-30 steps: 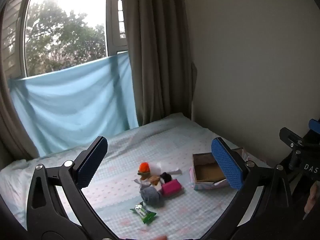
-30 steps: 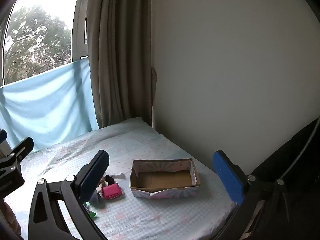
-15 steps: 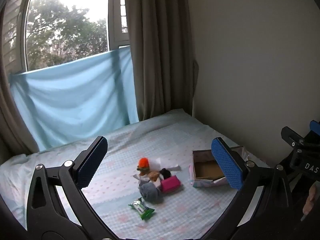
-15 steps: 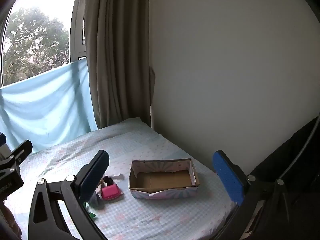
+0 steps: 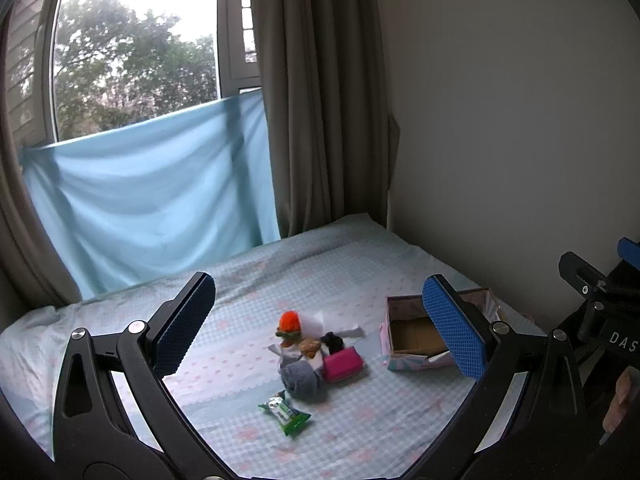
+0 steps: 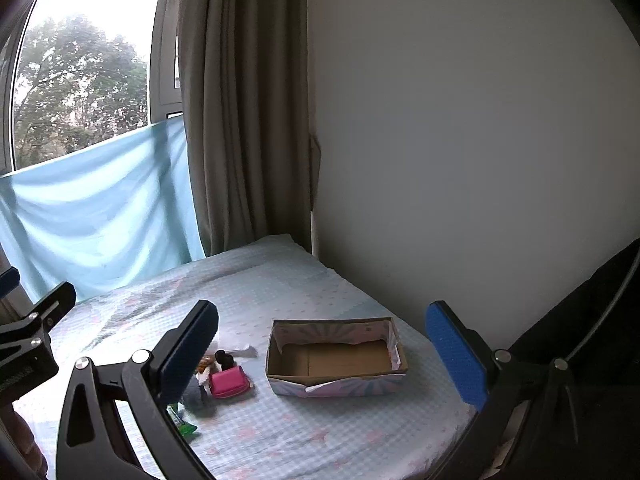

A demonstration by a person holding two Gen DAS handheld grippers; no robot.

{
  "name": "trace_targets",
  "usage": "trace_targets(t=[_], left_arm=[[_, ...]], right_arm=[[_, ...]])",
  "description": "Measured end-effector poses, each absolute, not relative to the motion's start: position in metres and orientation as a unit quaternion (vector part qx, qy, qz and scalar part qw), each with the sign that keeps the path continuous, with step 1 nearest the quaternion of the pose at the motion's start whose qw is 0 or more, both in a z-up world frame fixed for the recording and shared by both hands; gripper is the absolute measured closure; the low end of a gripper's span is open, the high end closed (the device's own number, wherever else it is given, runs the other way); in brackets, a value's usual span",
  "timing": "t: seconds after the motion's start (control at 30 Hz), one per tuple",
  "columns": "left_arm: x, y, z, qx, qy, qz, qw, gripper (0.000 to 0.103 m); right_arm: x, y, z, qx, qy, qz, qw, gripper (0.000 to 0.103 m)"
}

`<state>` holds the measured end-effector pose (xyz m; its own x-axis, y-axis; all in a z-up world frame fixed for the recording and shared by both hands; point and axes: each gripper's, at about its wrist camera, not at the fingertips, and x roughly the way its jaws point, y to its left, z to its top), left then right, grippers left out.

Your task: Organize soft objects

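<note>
1. On the bed (image 5: 340, 264), a cardboard box (image 6: 336, 356) serves as the landmark: it sits open-topped and appears empty, its brown floor bare.
2. Just to the left of the box, apart from it, lies the heap of soft objects: a pink pouch (image 5: 343, 364) nearest the box, a grey bundle (image 5: 301, 378) beside the pouch on its far side from the box, a small black item (image 5: 334, 342) and an orange-topped toy (image 5: 289, 323) behind them toward the window.
3. A green packet (image 5: 285, 413) lies alone, further from the box than the grey bundle and nearer the camera.
4. The left tool (image 5: 320, 328) hangs above the bed with its blue pads spread wide, nothing between them; the heap shows in the gap.
5. The right tool (image 6: 328, 348) is likewise wide apart and holds nothing, framing the box from above.
6. Judging from the bare box and untouched heap, the sorting has not begun; this looks like the approach before a first pick.
7. The next move probably calls for lowering the left tool onto one item at the heap's edge, such as the pink pouch, and closing gently so the neighbours are not dragged along.
8. Carrying it right to the box follows; soft things may sag or slip.
</note>
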<state>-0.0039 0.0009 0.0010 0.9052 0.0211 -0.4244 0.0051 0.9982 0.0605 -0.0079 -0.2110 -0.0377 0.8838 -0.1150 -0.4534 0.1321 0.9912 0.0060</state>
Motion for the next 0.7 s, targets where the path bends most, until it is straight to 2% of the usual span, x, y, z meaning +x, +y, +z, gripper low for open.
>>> trace_targets(t=[0.7], left_arm=[[-0.0057,0.0076,0.0074,0.017,0.223,0.013,0.975,0.0]], right_arm=[[-0.0079,-0.2095,-0.041,0.025,0.232,-0.051,0.971,0.0]])
